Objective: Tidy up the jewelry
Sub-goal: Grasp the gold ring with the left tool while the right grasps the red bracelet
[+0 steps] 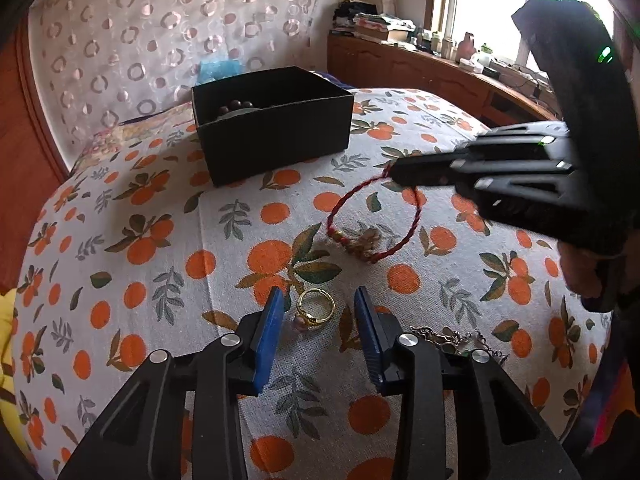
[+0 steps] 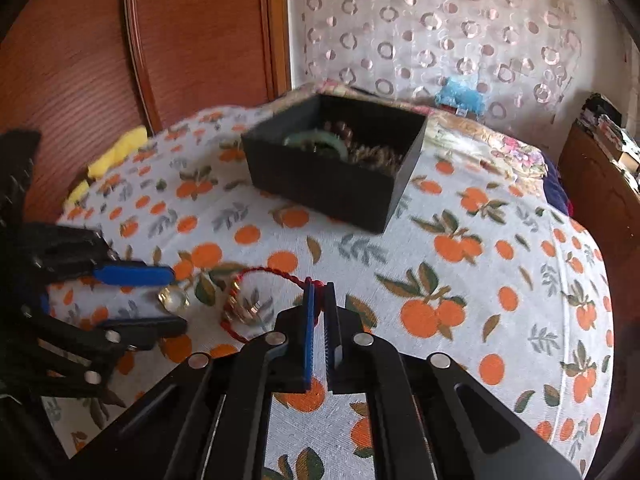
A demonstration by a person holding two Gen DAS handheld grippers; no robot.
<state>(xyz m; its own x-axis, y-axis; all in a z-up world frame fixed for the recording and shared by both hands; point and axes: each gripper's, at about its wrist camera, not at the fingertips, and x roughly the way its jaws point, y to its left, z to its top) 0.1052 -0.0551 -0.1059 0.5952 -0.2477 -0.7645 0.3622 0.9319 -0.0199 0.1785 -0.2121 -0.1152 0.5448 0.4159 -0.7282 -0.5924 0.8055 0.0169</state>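
A red cord bracelet [image 1: 374, 220] with gold beads lies on the orange-print cloth; its far end is pinched and lifted by my right gripper [image 2: 319, 286], which is shut on the cord [image 2: 276, 272]. A gold ring [image 1: 315, 309] lies on the cloth between the open blue pads of my left gripper [image 1: 318, 300], not gripped. The ring also shows in the right wrist view [image 2: 173, 299], between the left gripper's fingers [image 2: 136, 274]. A black open box [image 1: 272, 120] holding beads and a green bangle [image 2: 316, 142] stands further back.
A silver chain piece [image 1: 452, 340] lies right of the left gripper. The cloth [image 2: 440, 260] covers a rounded surface. A wooden panel [image 2: 100, 60] stands to the left, a patterned curtain [image 1: 160, 20] behind, a cluttered wooden shelf [image 1: 420, 60] by the window.
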